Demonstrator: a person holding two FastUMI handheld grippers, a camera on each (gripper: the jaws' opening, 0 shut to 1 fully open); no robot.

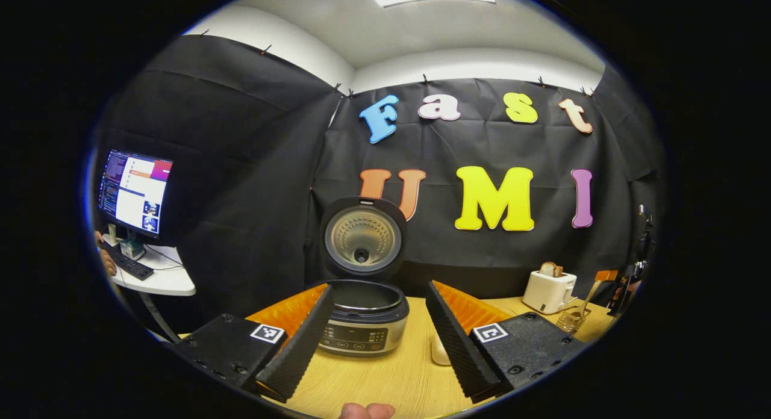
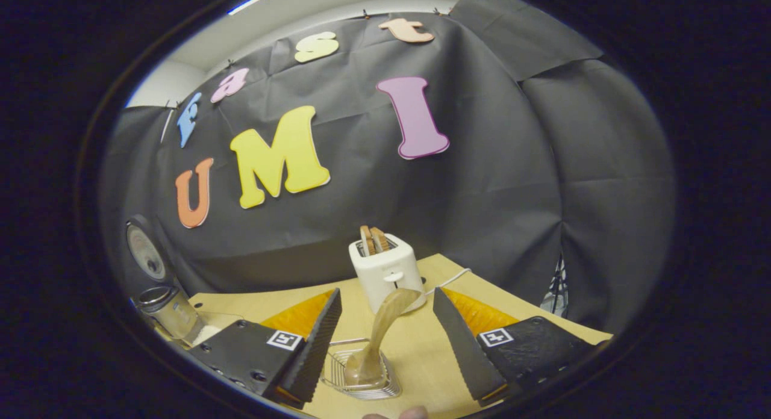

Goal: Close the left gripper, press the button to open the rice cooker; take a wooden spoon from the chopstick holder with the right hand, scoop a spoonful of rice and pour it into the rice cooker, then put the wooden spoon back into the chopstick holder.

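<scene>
The rice cooker (image 1: 363, 319) is standing at lower centre of the left gripper view with its lid (image 1: 362, 238) already raised, so the button press looks done. The left tongs (image 1: 379, 338) are gaping apart. In the right gripper view the right tongs (image 2: 388, 341), also apart, are framing the wooden spoon (image 2: 379, 335) in the chopstick holder (image 2: 361, 377) at bottom centre on the desk (image 2: 415, 347); grasping, scooping, pouring and returning remain.

Left view faces rice cooker (image 1: 363, 316), right view toaster (image 2: 387, 271), both shared

left tool (image 1: 373, 341) spread, right tool (image 2: 385, 341) spread
</scene>
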